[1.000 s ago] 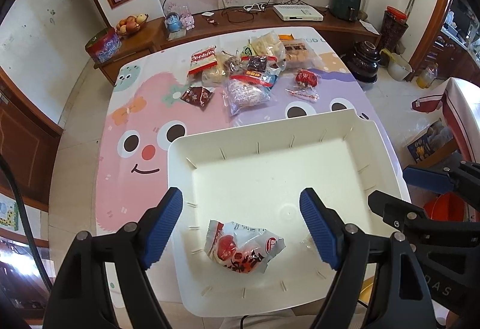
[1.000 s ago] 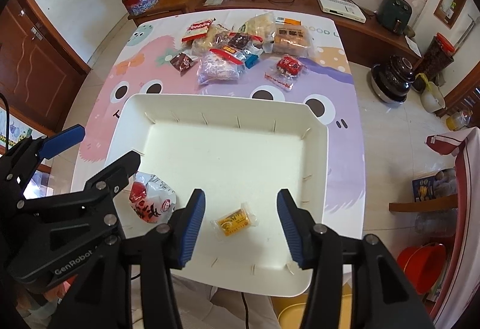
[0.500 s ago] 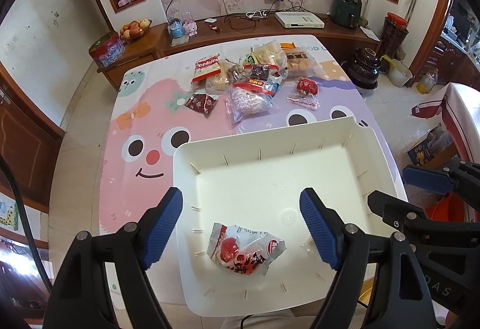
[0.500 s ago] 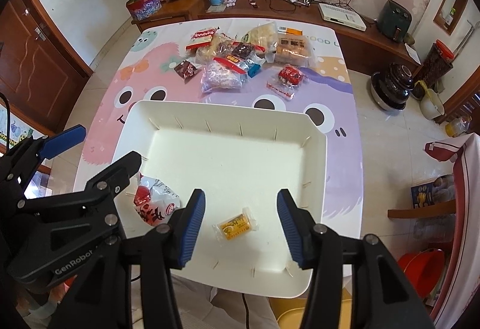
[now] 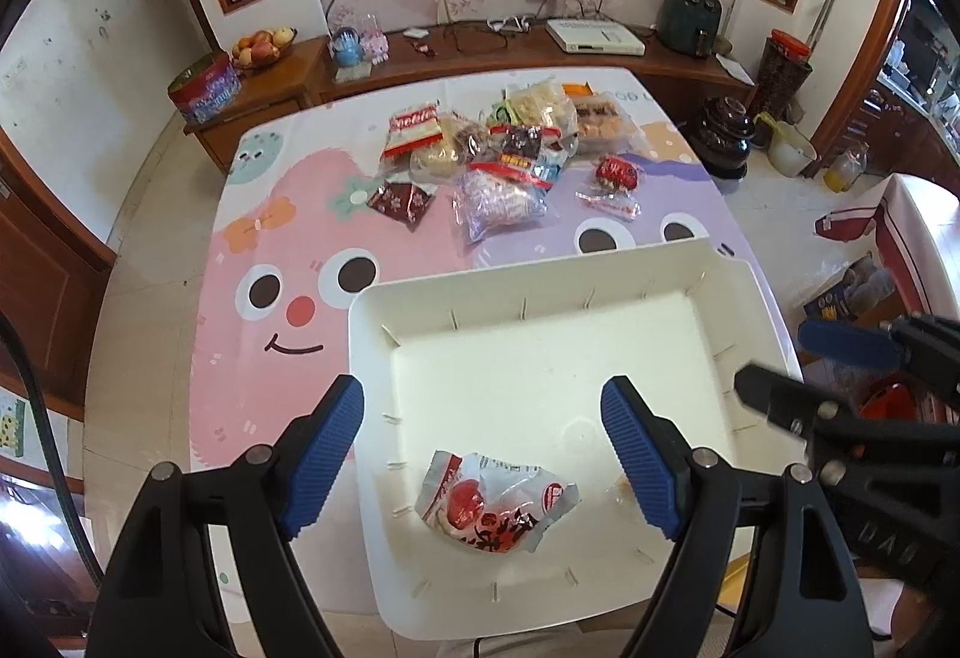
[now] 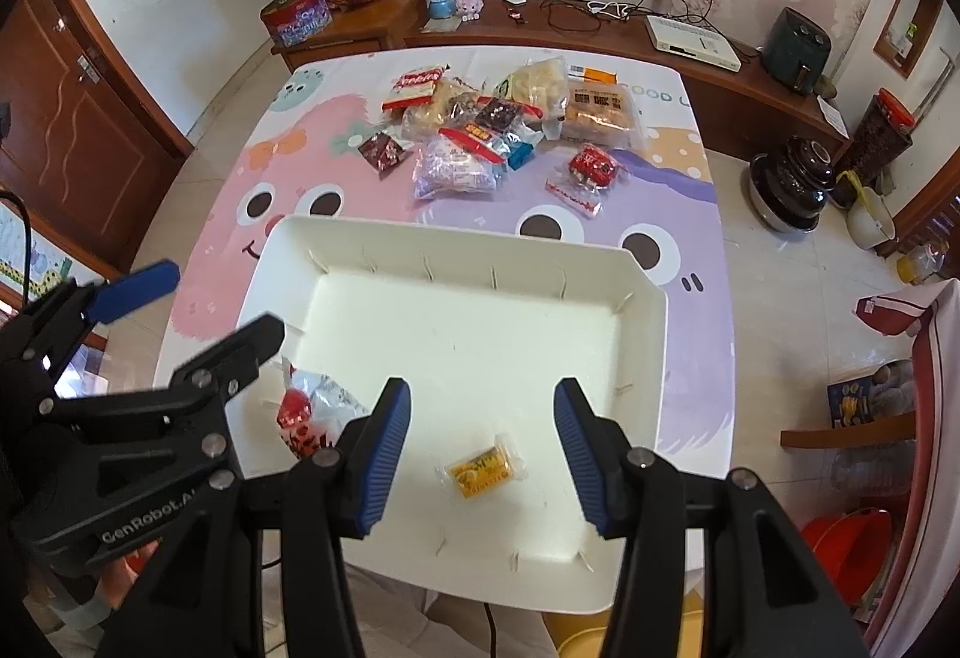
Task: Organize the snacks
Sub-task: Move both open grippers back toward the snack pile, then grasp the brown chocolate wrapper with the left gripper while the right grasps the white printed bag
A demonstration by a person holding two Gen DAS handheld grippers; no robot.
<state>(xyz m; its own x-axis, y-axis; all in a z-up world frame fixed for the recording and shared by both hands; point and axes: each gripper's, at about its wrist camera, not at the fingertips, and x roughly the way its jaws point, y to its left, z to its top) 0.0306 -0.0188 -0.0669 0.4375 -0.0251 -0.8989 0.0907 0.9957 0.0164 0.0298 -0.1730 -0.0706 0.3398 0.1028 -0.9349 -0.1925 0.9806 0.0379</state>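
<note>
1. The left gripper [image 5: 483, 454] pointed steeply downward, its blue-padded jaws spread wide with nothing pressed between them.
2. The right gripper [image 6: 482, 445] also pointed steeply downward, its jaws parted less widely and gripping nothing.
3. In the right wrist view the left gripper's black body sat at about 8 o'clock, close alongside.
4. In the left wrist view the right gripper's body showed at about 4 o'clock.

- Left gripper [image 5: 483, 454]: matte black frame, two ribbed blue pads, silver rivets at the finger joints.
- Right gripper [image 6: 482, 454]: same black build, ribbed blue pads, silver rivets.
- White "GenRobot.AI" lettering on black housing.
- Black cable at frame edge.
</note>
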